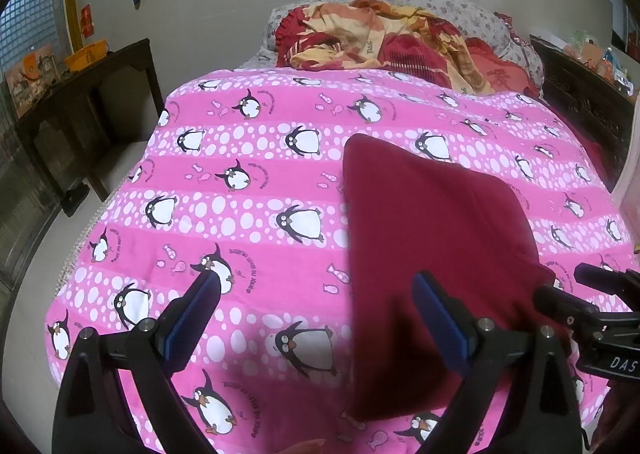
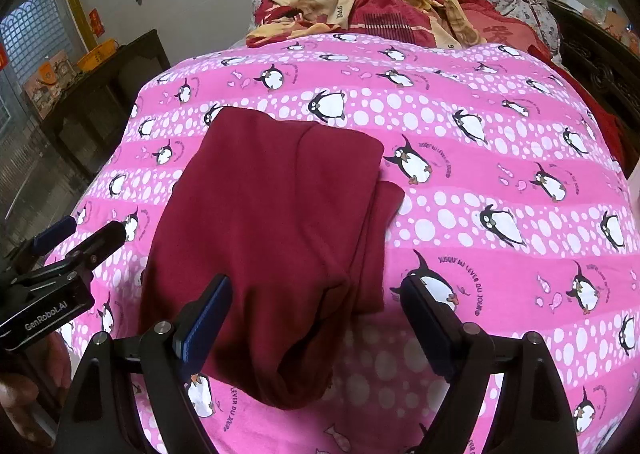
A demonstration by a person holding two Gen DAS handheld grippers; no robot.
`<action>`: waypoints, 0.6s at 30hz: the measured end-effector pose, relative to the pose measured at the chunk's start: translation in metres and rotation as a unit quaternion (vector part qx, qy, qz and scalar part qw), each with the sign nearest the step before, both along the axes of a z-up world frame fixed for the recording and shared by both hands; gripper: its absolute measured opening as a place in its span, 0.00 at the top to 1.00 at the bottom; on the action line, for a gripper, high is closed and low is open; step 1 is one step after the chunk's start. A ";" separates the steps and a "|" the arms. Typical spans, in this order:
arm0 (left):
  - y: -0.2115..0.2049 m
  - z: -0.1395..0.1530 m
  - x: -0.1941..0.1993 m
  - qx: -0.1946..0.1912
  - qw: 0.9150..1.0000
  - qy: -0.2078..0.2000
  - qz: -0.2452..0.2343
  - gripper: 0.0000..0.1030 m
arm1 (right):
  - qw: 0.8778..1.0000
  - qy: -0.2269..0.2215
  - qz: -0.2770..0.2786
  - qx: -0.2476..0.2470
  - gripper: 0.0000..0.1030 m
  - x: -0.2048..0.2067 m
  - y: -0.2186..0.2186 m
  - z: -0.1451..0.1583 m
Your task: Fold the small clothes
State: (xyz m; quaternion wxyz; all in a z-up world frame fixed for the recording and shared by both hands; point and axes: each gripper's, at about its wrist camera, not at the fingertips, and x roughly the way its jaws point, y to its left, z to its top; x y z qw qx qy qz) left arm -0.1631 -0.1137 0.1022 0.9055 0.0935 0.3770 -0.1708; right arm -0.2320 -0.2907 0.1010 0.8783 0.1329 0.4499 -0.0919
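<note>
Right gripper (image 2: pixel 316 314), jaws wide and empty, straddles the near end of one maroon garment (image 2: pixel 272 222). Garment: folded, flat on penguin bedspread (image 2: pixel 500 190), long axis running away from both claws. Left gripper (image 1: pixel 316 314), likewise spread and empty, hangs beside its left edge; right is judged nearer. Orange basket (image 2: pixel 96 54) on dark side table (image 2: pixel 120 86): contents unseen.

Matt maroon knit garment (image 2: pixel 272 222) on smooth printed cotton bedcover (image 2: pixel 500 142); fingers (image 2: pixel 206 318) matt black plastic.
</note>
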 end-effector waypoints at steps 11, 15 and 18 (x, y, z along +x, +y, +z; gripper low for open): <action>0.000 0.000 0.001 0.000 1.000 0.002 0.000 0.07 | 1.000 0.003 0.001 0.005 0.13 0.000 -0.002 -0.001; 0.000 -0.002 0.002 -0.004 1.000 0.007 0.003 0.07 | 1.000 -0.001 -0.005 0.003 0.13 -0.002 -0.007 0.003; 0.001 -0.002 0.005 -0.008 1.000 0.011 0.004 0.07 | 1.000 -0.001 -0.012 0.004 0.13 -0.003 -0.013 0.005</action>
